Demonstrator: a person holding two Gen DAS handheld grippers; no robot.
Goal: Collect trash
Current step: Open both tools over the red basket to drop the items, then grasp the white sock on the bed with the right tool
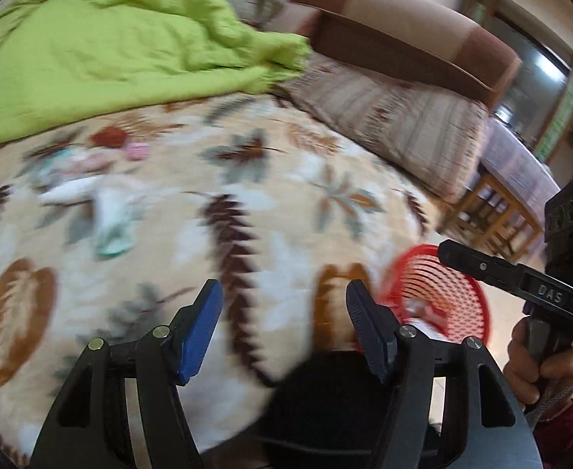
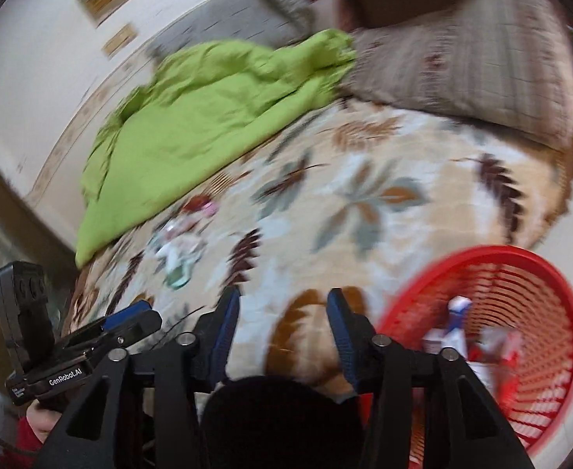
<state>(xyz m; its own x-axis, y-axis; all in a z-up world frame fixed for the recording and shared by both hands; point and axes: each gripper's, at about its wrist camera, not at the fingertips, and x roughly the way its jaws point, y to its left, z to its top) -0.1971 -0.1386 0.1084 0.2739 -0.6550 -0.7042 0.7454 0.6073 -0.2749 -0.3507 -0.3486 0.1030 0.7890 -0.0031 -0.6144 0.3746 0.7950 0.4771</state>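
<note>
On the side of the right claw (image 1: pixel 458 258), as seen from the left wrist view, the letters "DAS" can be read, while "GenRobot.AI" is printed on the body of the left claw (image 2: pixel 130 318) in the right wrist view; smaller print beside it is too blurred to be read. Both claws are held wide apart with nothing between the fingers. Scraps of trash (image 2: pixel 179 250) are scattered on the leaf-patterned bed blanket (image 2: pixel 364 148) near a green cloth (image 2: pixel 192 125), and more wrappers are seen inside the red basket (image 2: pixel 552 297) at the bed's edge.
</note>
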